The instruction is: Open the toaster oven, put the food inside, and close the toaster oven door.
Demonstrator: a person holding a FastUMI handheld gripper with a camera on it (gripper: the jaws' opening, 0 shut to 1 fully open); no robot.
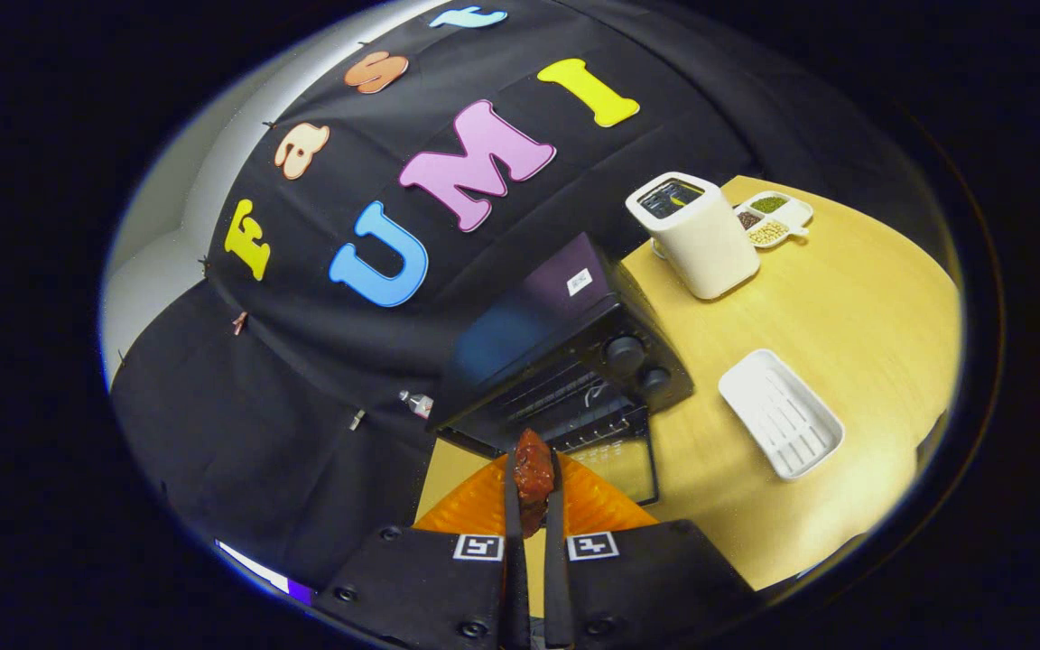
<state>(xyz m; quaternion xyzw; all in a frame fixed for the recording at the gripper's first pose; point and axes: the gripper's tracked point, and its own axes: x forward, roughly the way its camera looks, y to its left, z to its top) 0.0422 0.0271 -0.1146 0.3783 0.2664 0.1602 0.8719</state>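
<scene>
A dark red-brown piece of food (533, 477) sits pinched between my two fingers, and my gripper (532, 465) is shut on it. Just ahead stands the black toaster oven (565, 348) on the wooden table (845, 307). Its glass door (621, 465) hangs open and down toward me, and the wire rack (565, 406) inside shows. The food hovers in front of the oven mouth, above the lowered door. Two knobs (637, 361) sit on the oven's right side.
An orange surface (484, 506) lies under my fingers. To the right of the oven rests a white ridged tray (780, 413). Farther back stand a white toaster (696, 233) and a small divided dish of seeds (771, 219).
</scene>
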